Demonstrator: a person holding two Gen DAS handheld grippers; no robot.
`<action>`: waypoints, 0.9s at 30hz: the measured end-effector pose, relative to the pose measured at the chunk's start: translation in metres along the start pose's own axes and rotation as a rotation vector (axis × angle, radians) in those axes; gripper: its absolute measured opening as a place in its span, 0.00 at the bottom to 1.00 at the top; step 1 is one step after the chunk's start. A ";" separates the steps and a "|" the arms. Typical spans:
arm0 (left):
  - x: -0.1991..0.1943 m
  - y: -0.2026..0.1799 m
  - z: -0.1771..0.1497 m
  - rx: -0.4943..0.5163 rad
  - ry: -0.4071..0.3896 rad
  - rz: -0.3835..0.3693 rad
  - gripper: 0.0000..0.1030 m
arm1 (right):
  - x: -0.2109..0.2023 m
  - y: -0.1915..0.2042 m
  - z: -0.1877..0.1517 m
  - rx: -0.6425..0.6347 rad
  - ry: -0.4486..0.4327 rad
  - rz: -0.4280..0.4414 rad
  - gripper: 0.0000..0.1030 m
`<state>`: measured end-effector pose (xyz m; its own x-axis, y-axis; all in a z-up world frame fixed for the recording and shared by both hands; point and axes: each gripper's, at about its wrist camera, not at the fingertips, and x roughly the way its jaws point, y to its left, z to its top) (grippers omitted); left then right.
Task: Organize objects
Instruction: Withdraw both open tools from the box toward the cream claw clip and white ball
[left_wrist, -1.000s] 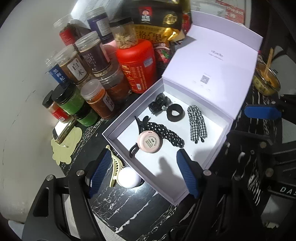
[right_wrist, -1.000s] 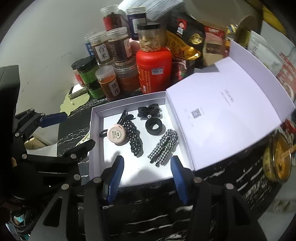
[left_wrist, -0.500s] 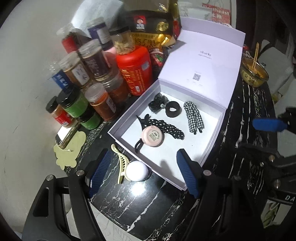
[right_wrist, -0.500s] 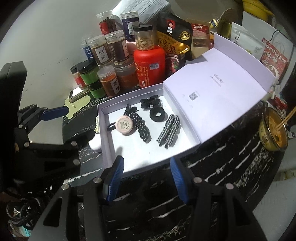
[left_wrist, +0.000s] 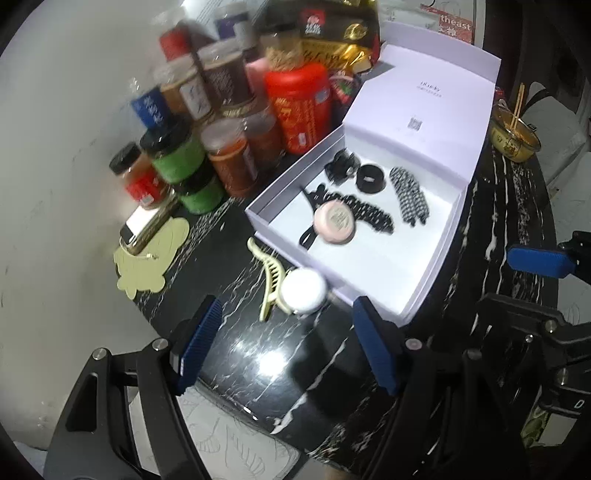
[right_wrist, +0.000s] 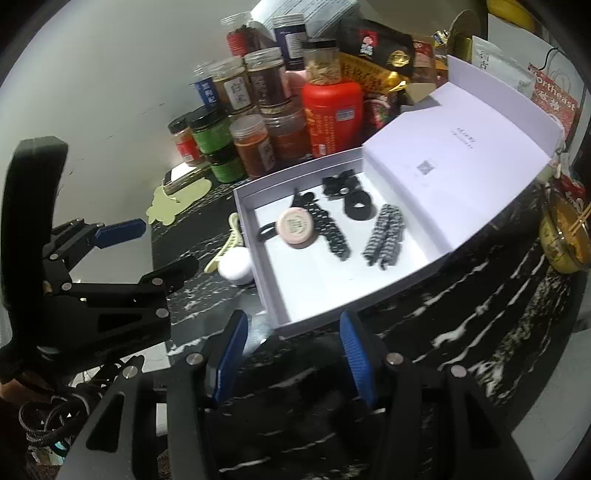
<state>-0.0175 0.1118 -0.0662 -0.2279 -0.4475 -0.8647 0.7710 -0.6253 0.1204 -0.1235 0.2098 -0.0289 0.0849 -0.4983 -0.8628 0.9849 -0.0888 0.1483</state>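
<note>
Both pairs of blue pads stand apart with nothing between them — the left gripper (left_wrist: 284, 343) wide, the right gripper (right_wrist: 291, 354) narrower, both angled down over the black marble table (left_wrist: 280, 365). Just ahead of the left pads lie the two things not yet in the box: a white round case (left_wrist: 303, 291) and a cream claw clip (left_wrist: 267, 282), touching each other, right beside the near wall of the open lavender box (left_wrist: 325, 273). Inside are a pink compact (left_wrist: 334, 222), a dotted scrunchie (left_wrist: 364, 210), a checked tie (left_wrist: 409, 200) and a black ring (left_wrist: 370, 179). The left gripper looks best placed for the case: come straight down, straddle it squarely, and keep clear of the clip and the box wall.
</note>
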 end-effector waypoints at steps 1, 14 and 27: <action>0.003 0.005 -0.003 0.008 0.000 -0.005 0.70 | 0.002 0.005 -0.001 0.003 -0.003 0.004 0.51; 0.050 0.051 -0.020 0.026 0.054 -0.099 0.70 | 0.051 0.056 -0.010 0.056 0.052 0.013 0.51; 0.094 0.076 -0.022 0.060 0.078 -0.196 0.70 | 0.100 0.069 -0.003 0.123 0.068 0.012 0.51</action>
<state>0.0330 0.0361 -0.1491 -0.3216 -0.2646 -0.9092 0.6795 -0.7332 -0.0270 -0.0466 0.1563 -0.1063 0.1109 -0.4412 -0.8905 0.9583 -0.1900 0.2135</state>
